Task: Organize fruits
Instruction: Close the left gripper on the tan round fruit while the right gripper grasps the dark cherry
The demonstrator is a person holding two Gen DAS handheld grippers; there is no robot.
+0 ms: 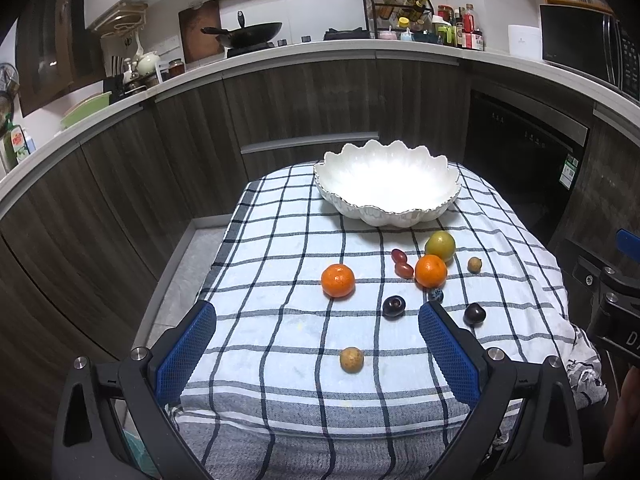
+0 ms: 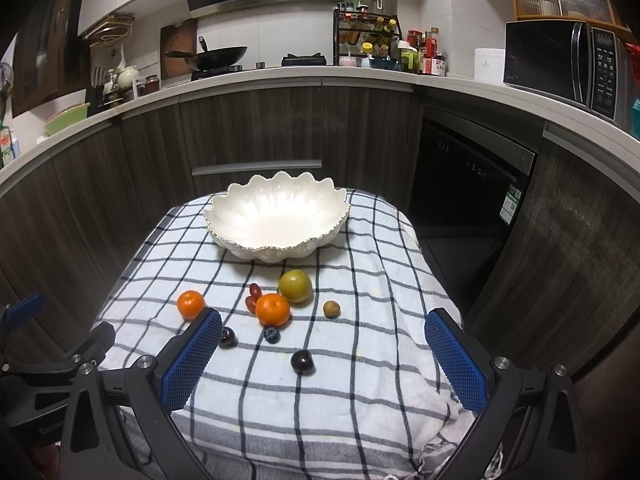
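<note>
Fruits lie loose before the bowl (image 1: 386, 188): nearest orange (image 1: 338, 280) is firm; grasp across its middle. Left gripper (image 1: 316, 340) and right gripper (image 2: 324, 346) gape empty.

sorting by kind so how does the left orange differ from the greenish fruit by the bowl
The left orange is bright orange all over; the greenish fruit is yellow-green. The orange sits alone on the cloth; the greenish fruit sits against another orange, nearer the bowl. Both are round and outside the bowl.
</note>
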